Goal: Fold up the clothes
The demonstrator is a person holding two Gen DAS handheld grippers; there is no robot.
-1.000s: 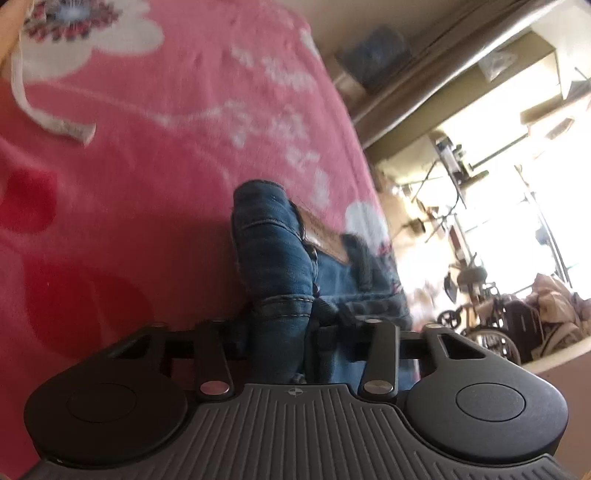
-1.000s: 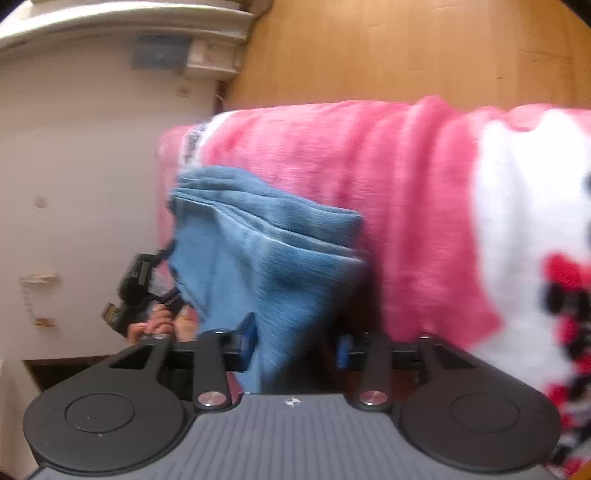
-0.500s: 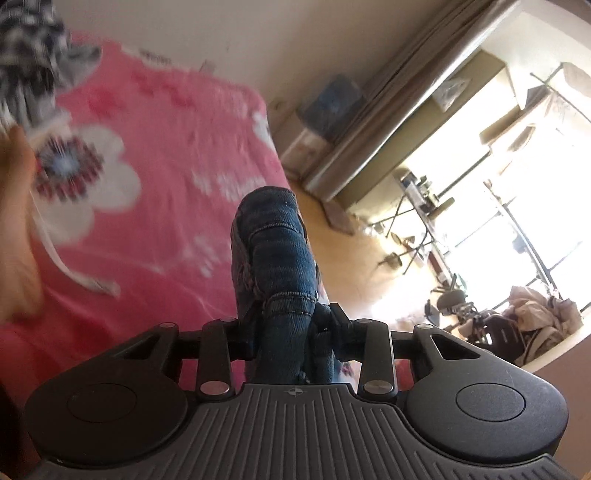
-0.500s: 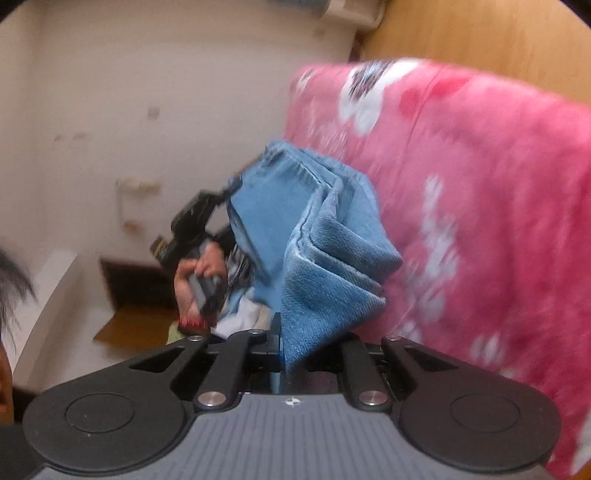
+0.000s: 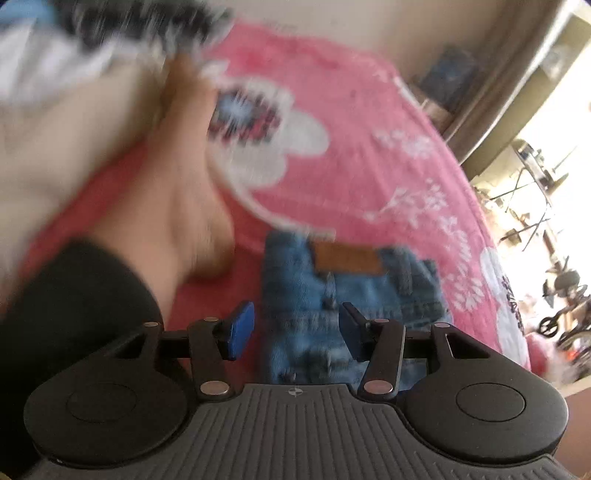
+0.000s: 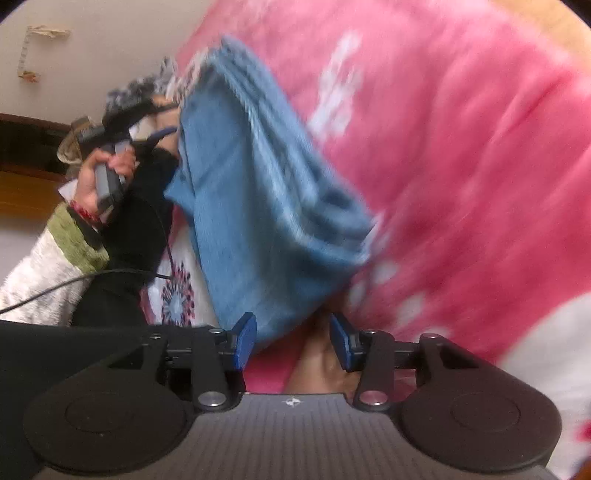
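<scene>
One brown patch [image 5: 347, 259] on jeans [image 5: 343, 306]; writing unreadable.

A bed [image 5: 351, 177] spread with a bright pink blanket [image 6: 461, 147], printed with large white flowers, fills most of a plain room with cream walls [image 5: 332, 22]. Beyond the far edge of the bed, a dark blue box [image 5: 448, 79] rests on a low stand against the wall, next to a long drab curtain [image 5: 517, 66]. Strong daylight floods a cluttered adjoining area [image 5: 535, 177], washing out its detail. On the opposite side, dark wooden furniture [image 6: 26, 155] stands against a pale wall.
</scene>
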